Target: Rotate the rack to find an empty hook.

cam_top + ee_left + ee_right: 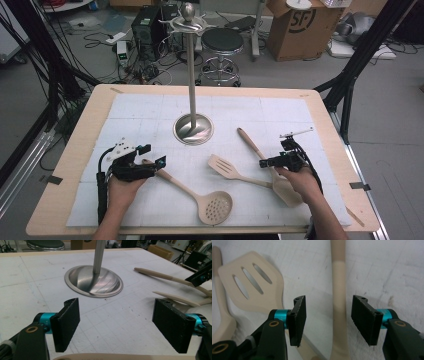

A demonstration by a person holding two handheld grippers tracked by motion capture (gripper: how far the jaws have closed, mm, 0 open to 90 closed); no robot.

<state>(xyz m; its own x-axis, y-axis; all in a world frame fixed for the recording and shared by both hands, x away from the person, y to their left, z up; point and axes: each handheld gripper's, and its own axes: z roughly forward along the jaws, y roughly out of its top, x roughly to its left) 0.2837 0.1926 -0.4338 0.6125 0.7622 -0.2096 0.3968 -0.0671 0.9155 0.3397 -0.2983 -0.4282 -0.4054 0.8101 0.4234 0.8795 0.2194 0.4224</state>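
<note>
Straddling a beige spoon handle (339, 302), the right gripper (328, 315) had its ribbed black pads parted, a gap on both sides, so nothing was pinched; the handle just ran up between the jaws, smooth and matte, with a slightly darker tan stretch at the far end. Just left of that gripper in the right gripper view lay the slotted spatula (252, 282), flat, with three long oval slots and a flared squared-off blade. From the high view, the right gripper (267, 162) sat over the spoon (270, 167), whose bowl was mostly under the hand. The left gripper (116, 325) was wide open too, with the same grooved rubbery pads over bare white mat (25, 285) that was scuffed and faintly gridded. Right beside the left gripper (152, 162) was the handle of the round perforated skimmer (215, 206). Further out stood the shiny steel stand (193, 127), domed base with a slim pole, on the pale wooden table (75, 150).
</note>
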